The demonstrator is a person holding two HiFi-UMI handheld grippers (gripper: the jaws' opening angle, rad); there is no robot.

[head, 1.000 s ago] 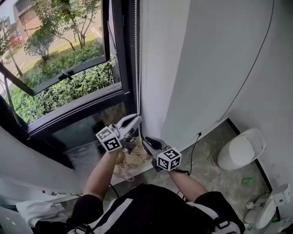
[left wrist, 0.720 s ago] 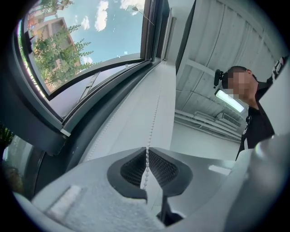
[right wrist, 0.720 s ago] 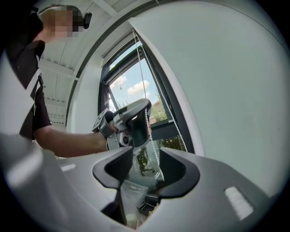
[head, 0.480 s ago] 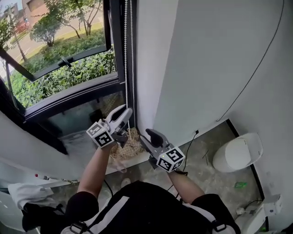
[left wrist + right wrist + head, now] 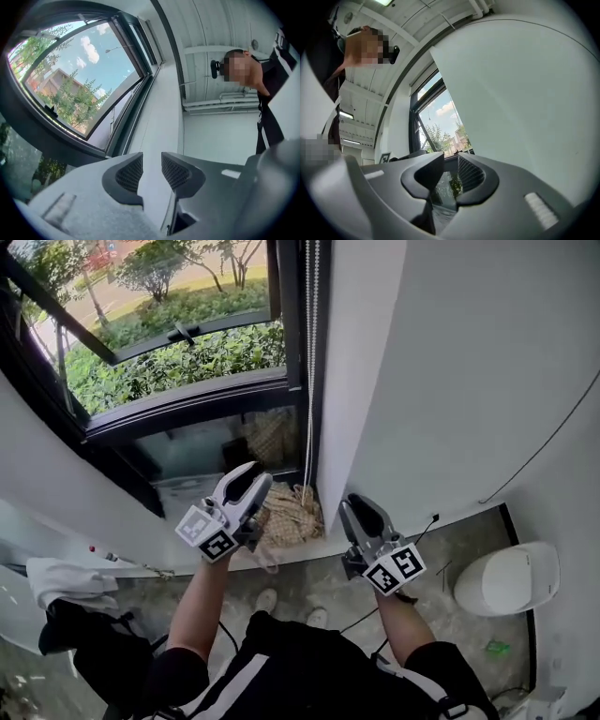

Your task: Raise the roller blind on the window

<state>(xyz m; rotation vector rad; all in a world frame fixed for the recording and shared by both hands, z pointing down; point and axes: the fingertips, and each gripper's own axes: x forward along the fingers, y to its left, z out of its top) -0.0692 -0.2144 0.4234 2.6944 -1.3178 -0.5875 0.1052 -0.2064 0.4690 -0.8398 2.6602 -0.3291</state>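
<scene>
- Surroundings: a black-framed window (image 5: 187, 404) fills the upper left of the head view, with shrubs outside. A white wall (image 5: 450, 381) runs down beside it on the right.
- The bead chain (image 5: 310, 352) that works the blind hangs along the window's right edge, just beside the wall's corner. The blind's own fabric cannot be made out in any view.
- A woven basket (image 5: 291, 517) sits on the sill under the chain's lower end, between the two grippers.
- A white bin (image 5: 506, 577) stands on the floor at lower right. A white cloth (image 5: 61, 577) and a dark one (image 5: 89, 638) lie at lower left.
- The left gripper (image 5: 246, 474) points toward the window, left of the chain and clear of it. In its own view the left gripper (image 5: 152, 168) has its jaws apart with only wall and frame behind the gap. They have just been opening.
- The right gripper (image 5: 359, 507) is right of the basket, in front of the wall and apart from the chain. Its own view shows the right gripper (image 5: 450, 176) with a narrower gap and nothing pinched. These jaws have just been closing.
- Against a second ago: the left gripper was then up at the chain and the right one close beside it. Now they are well apart, one on each side of the basket. The camera has also swung, so the bin sits nearer the frame's right edge.
- Count: two grippers, two strands of chain, one basket, one bin, two cloths.
</scene>
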